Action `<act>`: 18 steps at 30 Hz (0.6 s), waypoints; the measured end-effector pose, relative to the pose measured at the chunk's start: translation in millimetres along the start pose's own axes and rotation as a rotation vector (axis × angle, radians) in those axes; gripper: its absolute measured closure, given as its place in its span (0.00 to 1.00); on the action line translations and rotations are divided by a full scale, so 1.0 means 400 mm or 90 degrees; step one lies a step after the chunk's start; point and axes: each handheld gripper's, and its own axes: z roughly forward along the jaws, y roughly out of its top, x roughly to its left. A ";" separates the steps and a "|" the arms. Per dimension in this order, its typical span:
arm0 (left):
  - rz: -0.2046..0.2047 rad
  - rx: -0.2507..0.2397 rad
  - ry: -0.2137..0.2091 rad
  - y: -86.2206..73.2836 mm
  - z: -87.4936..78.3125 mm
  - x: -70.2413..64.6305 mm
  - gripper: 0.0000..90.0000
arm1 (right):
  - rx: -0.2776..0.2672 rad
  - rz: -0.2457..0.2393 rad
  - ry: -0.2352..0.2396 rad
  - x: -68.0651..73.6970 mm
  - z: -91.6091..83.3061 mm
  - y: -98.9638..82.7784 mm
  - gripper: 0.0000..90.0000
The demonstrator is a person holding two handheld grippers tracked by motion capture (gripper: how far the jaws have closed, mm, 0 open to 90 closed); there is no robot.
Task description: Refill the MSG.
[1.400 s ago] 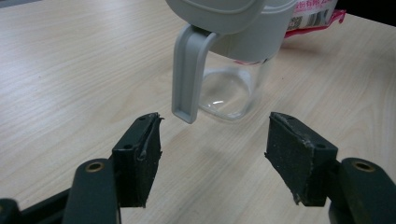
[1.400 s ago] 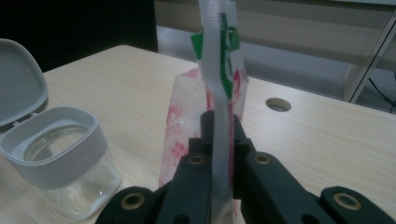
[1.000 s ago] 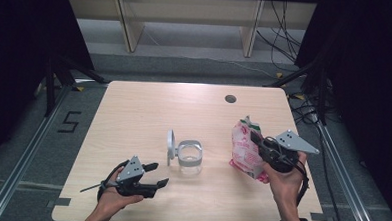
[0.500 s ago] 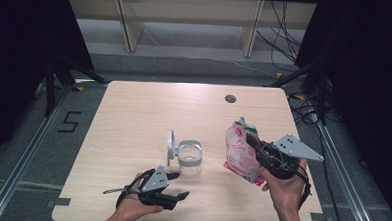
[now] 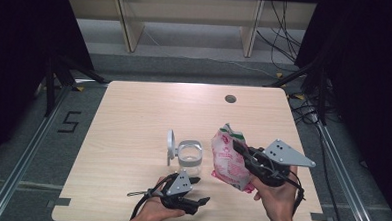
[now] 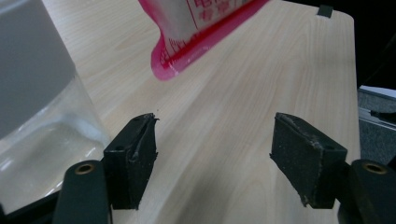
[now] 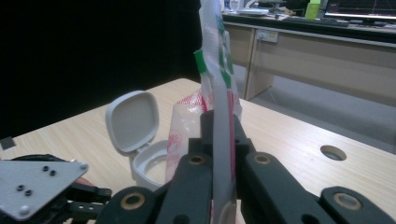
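Landmark = clear jar [image 5: 190, 158], near mid-table w/ grey flip lid [image 5: 171, 144] standing open on its left side. Right gripper [image 5: 241, 150] just right of jar, held in person's right hand [image 5: 276, 195], jaws clamped tight on red-and-white pouch [image 5: 228, 157] w/ green strip at top edge. Pouch upright, slightly tilted, just beside jar on its right and not touching it; lower corner close to tabletop, contact w/ wood can't be told. In right gripper view, pouch [image 7: 215, 93] pinched edge-on between the two black jaws, w/ jar rim [image 7: 150, 163] and open lid [image 7: 131, 120] beyond on left, plus grey plate of other gripper at lower left. Left gripper [image 5: 200, 190] just in front of jar, toward person's edge of table [image 5: 133, 118], held in left hand [image 5: 152, 213], pointing right, low over wood. Jaws wide apart, nothing between. In left gripper view, pads [image 6: 135, 158] spread w/ bare wood between them, jar wall [image 6: 42, 116] close at left edge of frame, pouch bottom corner [image 6: 187, 42] ahead past jar. Round hole [image 5: 230, 98] in tabletop well behind jar, toward far edge.
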 end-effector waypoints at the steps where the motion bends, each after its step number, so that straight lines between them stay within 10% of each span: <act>1: -0.006 -0.006 0.004 0.002 0.004 -0.001 0.34 | -0.005 0.007 0.002 0.006 0.002 0.000 1.00; 18: 0.006 -0.022 0.036 0.011 0.046 0.008 0.39 | -0.003 -0.013 0.050 0.051 0.007 0.012 1.00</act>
